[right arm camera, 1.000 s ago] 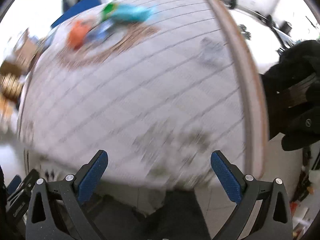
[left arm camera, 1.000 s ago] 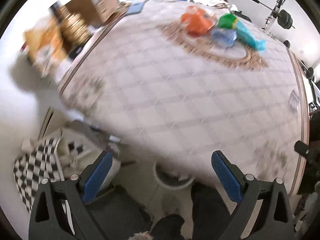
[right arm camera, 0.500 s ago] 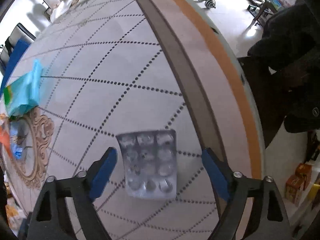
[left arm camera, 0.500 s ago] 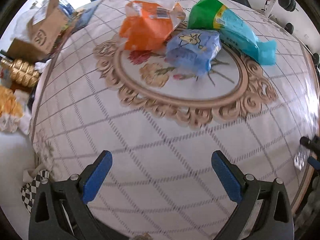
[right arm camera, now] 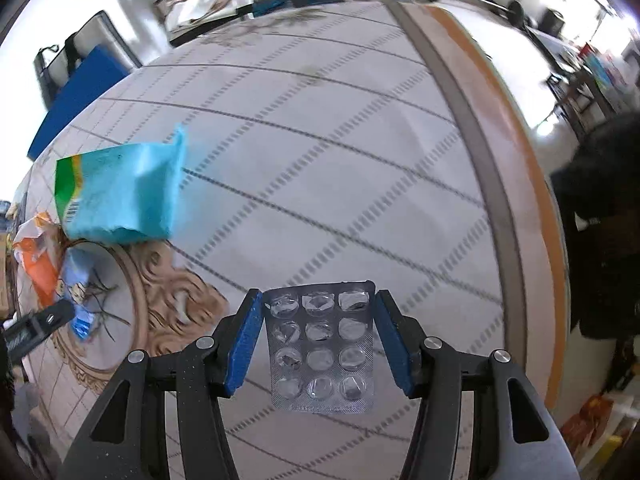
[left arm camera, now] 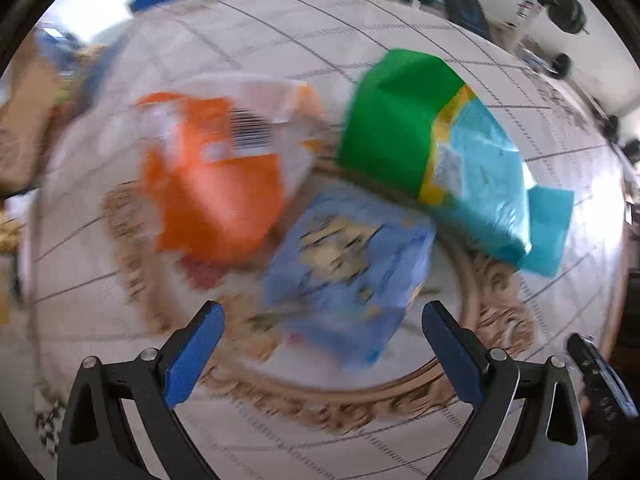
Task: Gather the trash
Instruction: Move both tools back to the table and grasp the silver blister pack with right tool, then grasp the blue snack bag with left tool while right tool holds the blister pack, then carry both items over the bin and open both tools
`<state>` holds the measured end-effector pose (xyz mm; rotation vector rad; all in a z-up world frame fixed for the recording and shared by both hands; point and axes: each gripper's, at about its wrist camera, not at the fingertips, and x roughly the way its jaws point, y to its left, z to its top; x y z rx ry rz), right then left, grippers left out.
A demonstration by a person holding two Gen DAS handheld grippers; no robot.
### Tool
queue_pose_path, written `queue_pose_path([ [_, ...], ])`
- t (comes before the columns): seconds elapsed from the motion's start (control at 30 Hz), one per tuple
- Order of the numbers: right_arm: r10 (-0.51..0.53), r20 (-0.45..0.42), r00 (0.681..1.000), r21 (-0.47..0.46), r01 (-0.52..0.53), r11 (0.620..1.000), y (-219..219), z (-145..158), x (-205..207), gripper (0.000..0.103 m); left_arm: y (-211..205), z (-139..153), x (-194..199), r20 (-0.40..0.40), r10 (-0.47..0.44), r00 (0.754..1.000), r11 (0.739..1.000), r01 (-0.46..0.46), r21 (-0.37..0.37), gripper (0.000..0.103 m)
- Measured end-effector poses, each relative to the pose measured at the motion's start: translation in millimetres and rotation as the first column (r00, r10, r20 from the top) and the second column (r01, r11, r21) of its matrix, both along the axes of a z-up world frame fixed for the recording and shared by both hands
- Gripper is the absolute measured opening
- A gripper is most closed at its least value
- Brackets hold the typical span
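Observation:
In the right wrist view my right gripper (right arm camera: 320, 334) has closed its blue pads on the two long edges of a silver blister pack (right arm camera: 321, 346) near the table's right edge. In the left wrist view my left gripper (left arm camera: 320, 344) is open, close in front of a light blue wrapper (left arm camera: 352, 264). An orange wrapper (left arm camera: 216, 184) lies to its left and a green and teal bag (left arm camera: 448, 160) to its right. The teal bag (right arm camera: 120, 192), orange wrapper (right arm camera: 38, 264) and blue wrapper (right arm camera: 80, 292) also show at the left of the right wrist view.
The table carries a white checked cloth (right arm camera: 320, 152) with a brown ornamental ring (left arm camera: 280, 384). Its wooden rim (right arm camera: 500, 168) runs along the right. Cardboard boxes (left arm camera: 20, 128) stand off the far left. A dark chair or bag (right arm camera: 600, 220) is beyond the right edge.
My left gripper has moved forward over the table to the wrappers. My right gripper has moved onto the blister pack and closed its jaws on it.

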<state>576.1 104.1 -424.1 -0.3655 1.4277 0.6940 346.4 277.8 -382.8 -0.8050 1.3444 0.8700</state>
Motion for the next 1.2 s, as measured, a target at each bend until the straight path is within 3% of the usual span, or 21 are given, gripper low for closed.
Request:
queue_pose_path([
  [0.1, 0.022, -0.003, 1.000, 0.001, -0.022, 1.000, 19, -3, 3, 0.058, 13, -14, 8, 0.016, -0.020, 1.000, 0.999, 0.021, -0.049, 0.099],
  [0.13, 0.024, -0.008, 1.000, 0.001, -0.024, 1.000, 23, -4, 3, 0.058, 15, -17, 8, 0.017, -0.017, 1.000, 0.998, 0.018, -0.056, 0.094],
  [0.17, 0.026, -0.011, 1.000, 0.001, -0.026, 1.000, 22, -6, 4, 0.058, 17, -19, 7, 0.017, -0.011, 1.000, 0.998, 0.012, -0.059, 0.077],
  [0.3, 0.045, -0.015, 0.999, 0.008, -0.045, 0.999, 28, -5, -15, 0.058, 15, -14, 3, 0.051, -0.007, 0.999, 0.998, 0.010, -0.054, 0.065],
  [0.53, 0.067, 0.001, 0.998, 0.040, -0.067, 0.997, 12, 9, -27, 0.059, -21, 13, -6, 0.040, -0.060, 0.997, 0.998, 0.059, 0.024, 0.064],
  [0.73, 0.087, 0.038, 0.996, 0.065, -0.089, 0.994, -22, 30, -54, 0.059, -74, 54, -31, 0.041, -0.085, 0.996, 0.988, 0.079, 0.132, 0.064],
  [0.9, 0.096, 0.058, 0.994, 0.100, -0.102, 0.990, -64, 49, -84, 0.059, -114, 86, -80, 0.070, -0.079, 0.994, 0.979, 0.064, 0.195, 0.064],
  [1.07, 0.141, 0.092, 0.986, 0.142, -0.154, 0.978, -119, 79, -141, 0.058, -160, 108, -129, 0.085, -0.093, 0.992, 0.967, 0.069, 0.246, 0.064],
  [1.2, 0.170, 0.098, 0.981, 0.163, -0.185, 0.969, -174, 98, -198, 0.059, -211, 125, -191, 0.116, -0.073, 0.991, 0.964, 0.040, 0.262, 0.064],
])
